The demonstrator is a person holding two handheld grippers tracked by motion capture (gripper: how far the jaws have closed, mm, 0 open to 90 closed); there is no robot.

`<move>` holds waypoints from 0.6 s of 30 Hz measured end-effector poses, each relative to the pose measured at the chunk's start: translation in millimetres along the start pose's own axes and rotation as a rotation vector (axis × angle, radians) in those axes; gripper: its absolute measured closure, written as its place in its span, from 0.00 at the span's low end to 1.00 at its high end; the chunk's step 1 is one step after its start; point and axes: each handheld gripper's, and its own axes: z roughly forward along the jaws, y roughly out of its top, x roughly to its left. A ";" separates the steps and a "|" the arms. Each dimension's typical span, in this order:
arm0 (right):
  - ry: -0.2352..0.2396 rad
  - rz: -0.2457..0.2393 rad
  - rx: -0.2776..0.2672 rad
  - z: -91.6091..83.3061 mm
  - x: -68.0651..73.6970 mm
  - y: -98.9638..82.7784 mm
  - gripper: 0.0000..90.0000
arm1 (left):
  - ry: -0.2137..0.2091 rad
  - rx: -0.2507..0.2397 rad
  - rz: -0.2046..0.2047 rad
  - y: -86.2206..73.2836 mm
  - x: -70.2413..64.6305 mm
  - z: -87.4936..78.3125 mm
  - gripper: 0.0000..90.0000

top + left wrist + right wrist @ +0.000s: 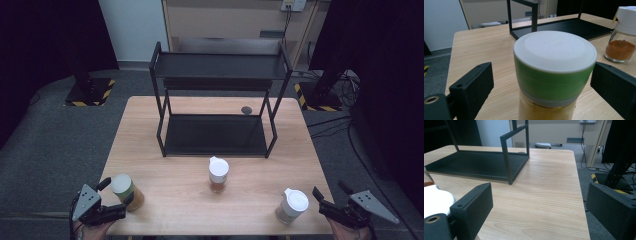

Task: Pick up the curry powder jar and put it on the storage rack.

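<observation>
A jar with a green band (127,192) and a flat white lid stands upright near the table's near left corner. The left gripper (116,196) has its jaws apart on either side of the jar, a gap showing at each side in the left gripper view, where the jar (554,72) stands between the jaws. A spice jar (218,174) with a white cap stands at mid-table, just in front of the black two-tier rack (218,97). A third white-lidded jar (292,205) stands near the right corner. The right gripper (329,199), jaws apart and holding nothing, sits just beside that jar over the wooden table (175,200) edge.
</observation>
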 end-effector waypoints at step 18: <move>0.001 0.015 -0.007 0.0 -2.2 -1.4 0.09 | -0.001 -0.002 -0.006 2.1 -1.4 -1.7 0.05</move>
